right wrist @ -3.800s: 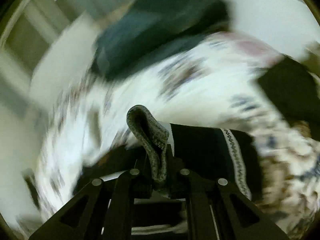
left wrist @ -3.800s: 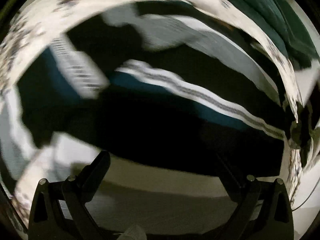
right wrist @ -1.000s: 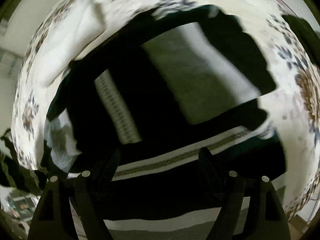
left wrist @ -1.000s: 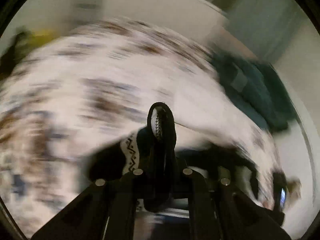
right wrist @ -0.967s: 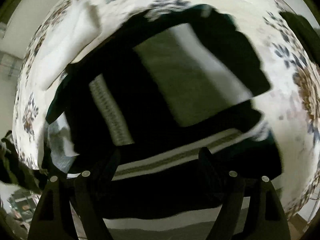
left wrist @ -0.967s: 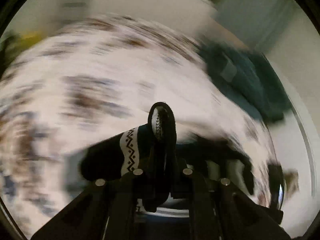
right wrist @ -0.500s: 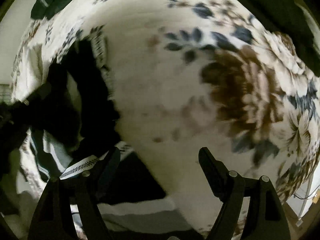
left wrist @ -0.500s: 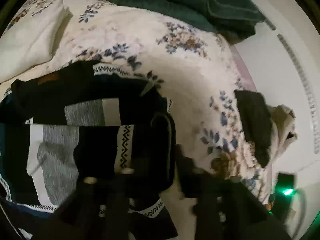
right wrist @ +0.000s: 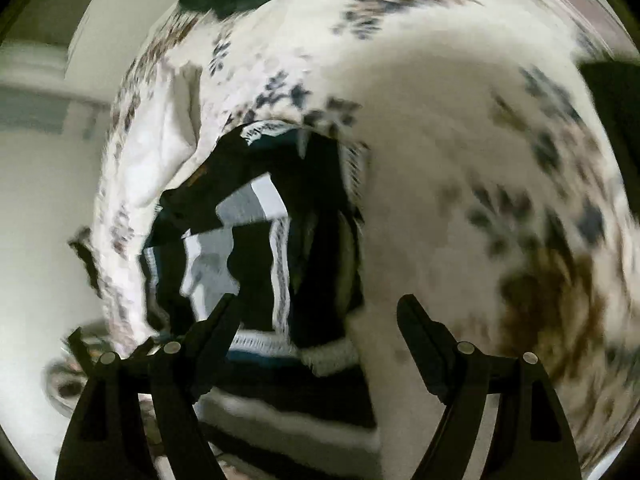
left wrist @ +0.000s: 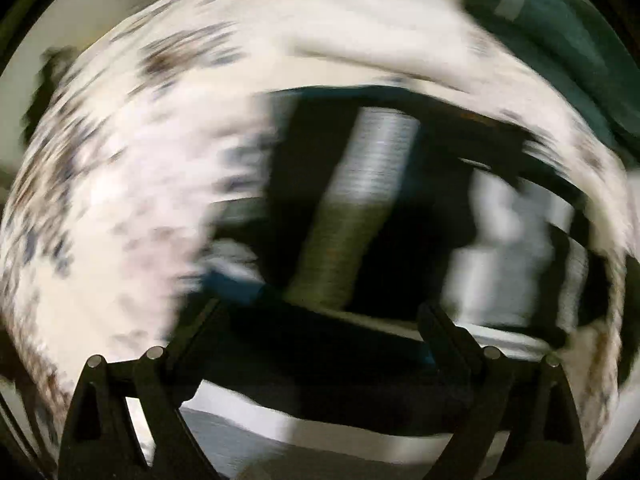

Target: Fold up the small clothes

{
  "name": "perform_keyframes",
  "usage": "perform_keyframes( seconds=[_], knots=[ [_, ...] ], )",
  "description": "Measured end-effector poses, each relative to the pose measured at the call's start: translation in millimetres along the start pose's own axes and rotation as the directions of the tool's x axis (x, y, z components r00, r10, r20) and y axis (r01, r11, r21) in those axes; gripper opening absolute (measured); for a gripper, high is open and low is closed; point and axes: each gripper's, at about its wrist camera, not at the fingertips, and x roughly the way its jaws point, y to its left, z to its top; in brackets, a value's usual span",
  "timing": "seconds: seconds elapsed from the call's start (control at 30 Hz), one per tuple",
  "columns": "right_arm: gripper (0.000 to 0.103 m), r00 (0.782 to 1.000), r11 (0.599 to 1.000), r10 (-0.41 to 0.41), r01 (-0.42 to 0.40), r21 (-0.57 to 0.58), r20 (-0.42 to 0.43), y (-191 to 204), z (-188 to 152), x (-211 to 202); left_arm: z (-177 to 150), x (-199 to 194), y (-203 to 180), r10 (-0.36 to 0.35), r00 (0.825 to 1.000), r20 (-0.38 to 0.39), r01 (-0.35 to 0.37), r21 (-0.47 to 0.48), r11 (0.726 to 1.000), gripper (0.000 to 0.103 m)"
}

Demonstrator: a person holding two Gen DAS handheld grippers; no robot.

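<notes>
Currently both grippers are seen wide apart, nothing clamped. Left gripper [left wrist: 320, 316]: jaws have just been opening; the dark patterned garment [left wrist: 372, 208] is seen past and below the fingers, not pressed by the pads. The view is heavily motion-blurred, so contact cannot be told. Right gripper [right wrist: 316, 316]: fingers spread wide above the floral bedspread [right wrist: 460, 140], nothing held between them.

The garment is laid on the bedspread: black with grey and white panels and white patterned bands, bunched rather than flat. In the right wrist view it sits left of centre, just beyond the left finger. Beyond it, pale cloth [right wrist: 160, 152] is seen at its far left edge. Farthest, a dark green fabric pile [left wrist: 560, 28] is seen at the far right of the bedspread.
</notes>
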Motion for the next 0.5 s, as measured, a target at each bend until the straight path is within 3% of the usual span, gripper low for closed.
perform_keyframes(
  seconds=[0.07,0.1,0.13,0.17,0.2,0.27,0.33,0.37,0.43,0.5],
  knots=[
    [0.082,0.996,0.997,-0.072,0.070,-0.045,-0.049,11.3,19.0,33.9,7.7,7.9,25.3,0.029,1.000,0.011,-0.028,-0.060,0.998,0.096],
    [0.072,0.992,0.994,-0.097,0.093,-0.062,-0.077,14.7,29.0,52.9,10.4,10.6,34.1,0.031,0.999,0.017,-0.030,-0.081,0.996,0.096],
    [0.034,0.990,0.992,-0.105,0.098,-0.079,-0.097,19.5,30.3,66.9,14.8,13.8,41.9,0.027,0.999,0.029,-0.024,-0.106,0.994,0.096],
    [0.010,0.982,0.985,-0.148,0.136,-0.109,-0.114,24.7,33.1,77.9,18.6,15.3,46.7,0.028,0.999,0.041,-0.023,-0.123,0.992,0.096],
    [0.008,0.983,0.982,-0.158,0.146,-0.122,-0.095,28.5,33.4,77.5,22.6,16.9,49.9,0.024,0.998,0.053,-0.016,-0.139,0.990,0.096],
    [0.007,0.991,0.982,-0.128,0.132,-0.137,0.040,37.4,32.7,55.8,29.0,17.3,55.1,0.009,0.997,0.075,0.004,-0.166,0.986,0.096],
    [0.003,0.970,0.972,-0.155,0.184,-0.144,0.188,40.5,34.2,28.0,32.6,20.6,61.5,-0.015,0.996,0.092,0.033,-0.198,0.980,0.096],
    [0.004,0.968,0.974,-0.166,0.191,-0.126,0.187,35.0,37.0,26.2,33.3,21.3,63.4,-0.018,0.996,0.091,0.037,-0.206,0.978,0.096],
    [0.004,0.981,0.972,-0.194,0.194,-0.131,0.015,22.3,46.5,52.5,30.9,29.0,69.9,-0.039,0.996,0.075,0.056,-0.238,0.970,0.096],
    [0.010,0.946,0.944,-0.305,0.285,-0.166,-0.113,19.3,48.2,69.9,27.0,35.7,73.0,-0.065,0.996,0.058,0.078,-0.259,0.963,0.096]
  ],
)
